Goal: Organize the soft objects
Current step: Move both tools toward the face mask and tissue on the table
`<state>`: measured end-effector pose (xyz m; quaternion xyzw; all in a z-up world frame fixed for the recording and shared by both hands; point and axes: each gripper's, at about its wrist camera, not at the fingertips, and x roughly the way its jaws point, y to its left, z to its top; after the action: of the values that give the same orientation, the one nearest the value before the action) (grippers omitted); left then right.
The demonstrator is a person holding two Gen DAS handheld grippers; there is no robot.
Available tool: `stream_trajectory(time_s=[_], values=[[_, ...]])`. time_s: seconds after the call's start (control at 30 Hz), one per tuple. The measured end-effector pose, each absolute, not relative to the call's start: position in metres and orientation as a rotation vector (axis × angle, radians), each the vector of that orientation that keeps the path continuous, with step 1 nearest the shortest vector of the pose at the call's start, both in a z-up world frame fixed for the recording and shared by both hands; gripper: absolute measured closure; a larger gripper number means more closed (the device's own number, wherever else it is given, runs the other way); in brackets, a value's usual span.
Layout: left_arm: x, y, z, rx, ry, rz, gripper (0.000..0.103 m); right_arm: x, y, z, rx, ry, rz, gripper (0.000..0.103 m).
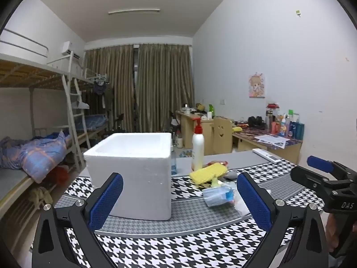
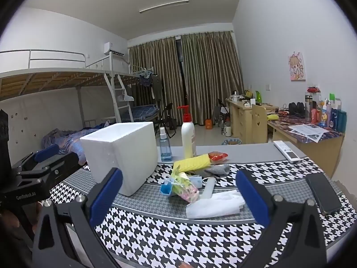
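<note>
Clutter sits in a loose heap on the houndstooth cloth (image 2: 178,241) just right of the white foam box (image 2: 120,154), which stands open-topped. I see a yellow sponge cloth (image 2: 193,164) lying across the top of the heap, a grey sock (image 2: 219,169) tucked against its right end, a floral pouch (image 2: 186,189) in front, and a crumpled white tissue (image 2: 214,204) nearest me. A red snack packet (image 2: 217,156) touches the sponge's far end. Behind the heap stand a lotion pump bottle (image 2: 188,138) and a blue spray bottle (image 2: 165,148); a remote (image 2: 286,151) and a phone (image 2: 323,194) lie to the right.

My left gripper (image 1: 179,201) hovers low, level with the cloth, fingers spread wide and empty, facing the box. My right gripper (image 2: 178,197) hangs likewise, fingers wide apart, holding nothing, aimed at the heap.
</note>
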<state>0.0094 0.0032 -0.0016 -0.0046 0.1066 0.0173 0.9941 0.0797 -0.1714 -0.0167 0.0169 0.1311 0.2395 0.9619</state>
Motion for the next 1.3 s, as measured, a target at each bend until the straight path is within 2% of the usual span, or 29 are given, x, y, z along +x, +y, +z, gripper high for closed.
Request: stream_trajectory(time_s=[1.3], values=[[0.015, 0.001, 0.003, -0.012, 0.209, 0.042, 0.001, 0.084, -0.172, -0.018, 0.027, 0.261, 0.482, 0.001]])
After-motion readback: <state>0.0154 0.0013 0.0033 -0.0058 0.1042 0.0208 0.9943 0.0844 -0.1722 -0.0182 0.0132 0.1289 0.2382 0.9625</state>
